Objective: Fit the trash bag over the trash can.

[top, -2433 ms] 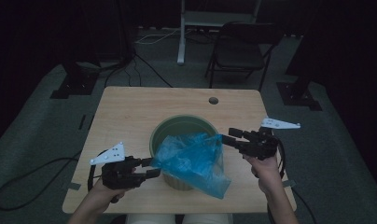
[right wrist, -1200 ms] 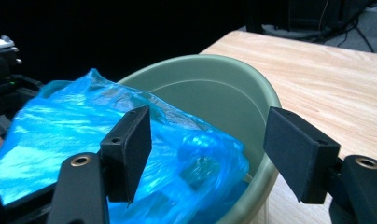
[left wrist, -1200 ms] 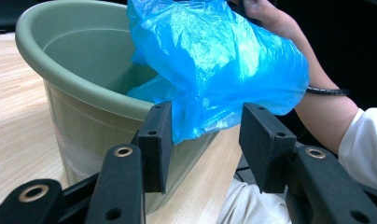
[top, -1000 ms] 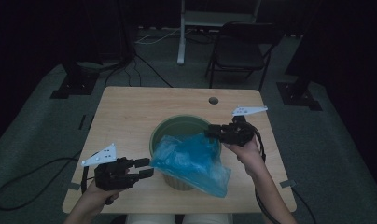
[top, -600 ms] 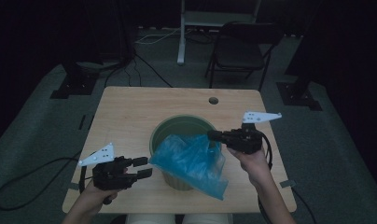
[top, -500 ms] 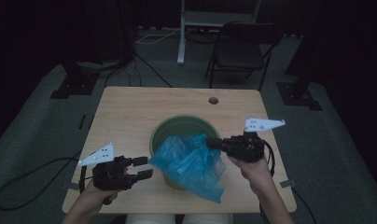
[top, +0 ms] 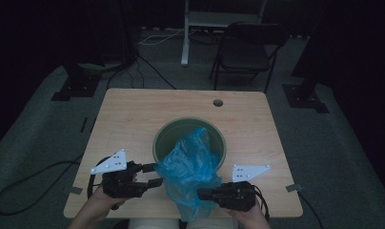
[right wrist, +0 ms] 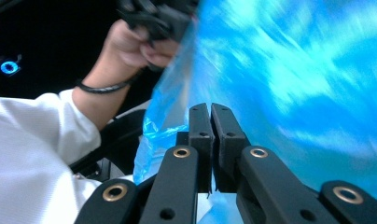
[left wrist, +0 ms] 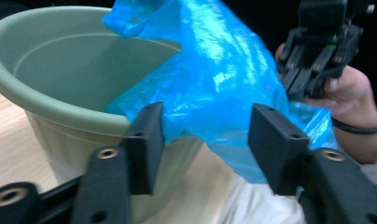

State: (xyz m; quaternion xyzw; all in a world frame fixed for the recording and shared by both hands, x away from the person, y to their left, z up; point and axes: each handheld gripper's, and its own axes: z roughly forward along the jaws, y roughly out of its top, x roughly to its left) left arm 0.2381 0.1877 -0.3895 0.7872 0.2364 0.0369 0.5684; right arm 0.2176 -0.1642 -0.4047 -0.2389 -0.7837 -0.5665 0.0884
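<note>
A: Blue plastic bag (top: 188,174), half in the green plastic pot (top: 167,138), rest spilling over the near rim toward the desk (top: 128,114) edge. Grip?

B: Right gripper (top: 203,193) clamped flat on the bag's lower film near the desk's front edge (jaws pressed together in its own view). Left gripper (top: 155,174) jaws part-way apart, having just narrowed a little, pads either side of the bag's left edge without pressing.

A: Risks?

B: Thin film. My guess: a hard pull from the right could tear it or drag the bag out of the pot. Left gripper may close on air, since the edge is slack.
</note>
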